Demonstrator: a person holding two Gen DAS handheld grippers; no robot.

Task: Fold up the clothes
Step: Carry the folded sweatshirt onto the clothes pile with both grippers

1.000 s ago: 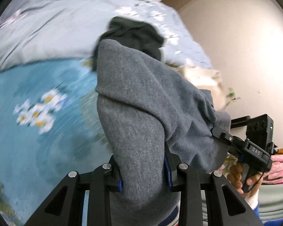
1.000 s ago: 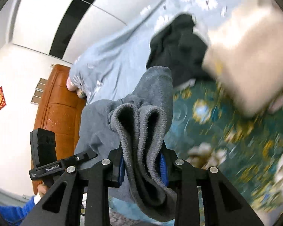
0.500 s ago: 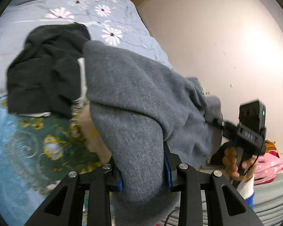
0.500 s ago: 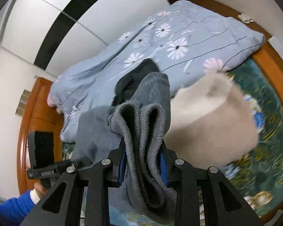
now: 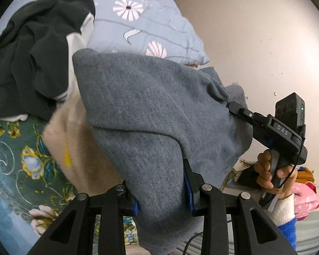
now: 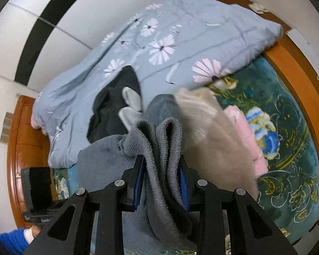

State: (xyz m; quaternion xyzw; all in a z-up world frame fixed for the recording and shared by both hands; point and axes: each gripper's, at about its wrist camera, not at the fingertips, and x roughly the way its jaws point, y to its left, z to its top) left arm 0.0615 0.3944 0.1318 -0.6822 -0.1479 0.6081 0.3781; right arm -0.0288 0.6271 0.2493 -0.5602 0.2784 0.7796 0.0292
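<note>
So the left gripper (image 5: 162,193) is clamped tight on a fold of the grey sweater (image 5: 151,110), fabric bunched between its blue-padded fingers (image 5: 189,193) and spilling down over the front of them. The right gripper (image 6: 160,182) is doing the same thing on another part of the same sweater (image 6: 163,148), with a doubled-up ribbed edge squeezed between its jaws and hanging below. In the left wrist view you can see the right gripper (image 5: 236,108) off to the side, its tip buried in the grey cloth, and the person's hand (image 5: 272,174) wrapped around its handle, with a white cuff and blue sleeve (image 5: 287,231). The sweater is stretched between the two, held up above the bed.

Under it there's a beige garment (image 6: 219,148), blurry, lying on the teal floral blanket (image 6: 287,148). A pink piece (image 6: 246,131) pokes out beside the beige one. Further back a black garment (image 5: 32,53) with white lining sits crumpled against the light blue daisy duvet (image 6: 180,42). Wooden bed frame (image 6: 21,131) runs around the edge.
</note>
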